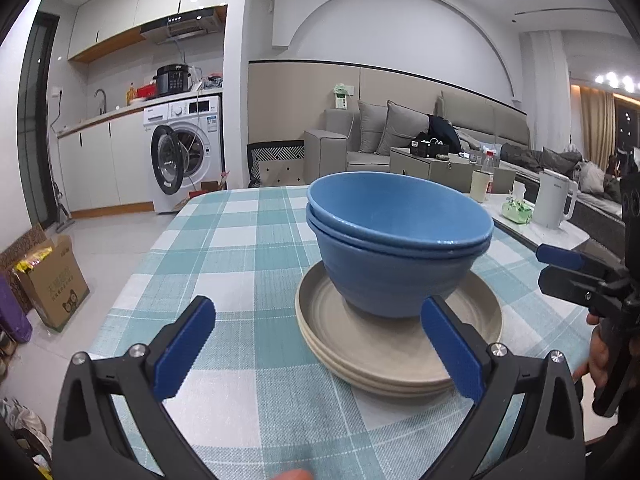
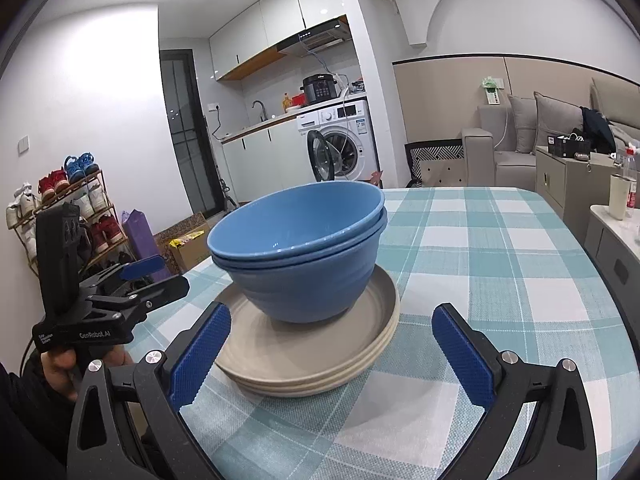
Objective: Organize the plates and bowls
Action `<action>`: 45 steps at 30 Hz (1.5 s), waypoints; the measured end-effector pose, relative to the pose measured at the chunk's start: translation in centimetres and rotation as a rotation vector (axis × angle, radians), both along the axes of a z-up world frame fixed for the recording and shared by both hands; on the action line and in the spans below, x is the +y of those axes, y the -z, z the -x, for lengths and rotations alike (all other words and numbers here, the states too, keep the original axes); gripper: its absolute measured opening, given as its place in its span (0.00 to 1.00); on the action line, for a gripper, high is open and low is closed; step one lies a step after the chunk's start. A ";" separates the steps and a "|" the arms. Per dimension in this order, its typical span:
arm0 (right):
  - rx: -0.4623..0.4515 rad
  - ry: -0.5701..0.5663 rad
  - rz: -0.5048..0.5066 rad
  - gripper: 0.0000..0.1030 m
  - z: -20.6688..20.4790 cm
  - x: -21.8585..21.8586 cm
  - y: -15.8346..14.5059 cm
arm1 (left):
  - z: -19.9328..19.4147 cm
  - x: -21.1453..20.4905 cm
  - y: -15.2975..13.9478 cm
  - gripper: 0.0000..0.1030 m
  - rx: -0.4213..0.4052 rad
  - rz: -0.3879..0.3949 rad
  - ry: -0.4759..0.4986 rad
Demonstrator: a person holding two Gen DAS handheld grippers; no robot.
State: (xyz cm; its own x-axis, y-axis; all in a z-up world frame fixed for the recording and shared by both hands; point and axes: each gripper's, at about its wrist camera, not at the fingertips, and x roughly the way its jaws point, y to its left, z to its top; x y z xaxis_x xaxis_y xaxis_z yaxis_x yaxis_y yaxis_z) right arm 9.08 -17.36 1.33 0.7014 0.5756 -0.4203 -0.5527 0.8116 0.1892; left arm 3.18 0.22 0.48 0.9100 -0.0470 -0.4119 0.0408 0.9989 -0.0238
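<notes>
- Two blue bowls (image 1: 396, 240), nested one inside the other, sit on a stack of beige plates (image 1: 384, 356) on a table (image 1: 224, 264) covered in a teal checked cloth; the stack stands toward the near edge, well in from the far edge.
- The left gripper (image 1: 320, 344) hovers just short of the stack, fingers spread wide and holding nothing; its right finger overlaps the plates' near rim in its own view, though contact cannot be confirmed.
- The right gripper (image 2: 332, 344) faces the same stack from the other side, fingers equally wide and empty, with the plates' rim between them.
- A hand (image 2: 64, 364) grips the left tool's handle, seen at the edge of the right view.
- The sorting appears finished or nearly so: bowls together, plates together.
- Should the stack need shifting, the sound approach is likely to pinch the plate rims from both sides, lift level and move slowly, since the bowls sit loose on top and could slide.
</notes>
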 end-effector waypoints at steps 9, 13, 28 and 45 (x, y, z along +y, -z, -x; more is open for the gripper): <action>-0.069 -0.006 0.007 0.99 2.0 -0.5 1.1 | 1.4 -1.0 1.4 1.00 -0.013 -0.017 0.016; -0.084 -0.021 0.029 0.99 2.3 -0.2 1.3 | 1.7 -1.4 1.7 1.00 -0.020 -0.021 0.027; -0.085 -0.038 0.026 0.99 2.1 0.0 1.7 | 2.0 -0.5 1.8 1.00 -0.022 0.021 0.006; -0.065 -0.034 0.023 0.99 1.9 0.0 2.1 | 1.9 -0.6 2.0 1.00 -0.014 0.017 0.015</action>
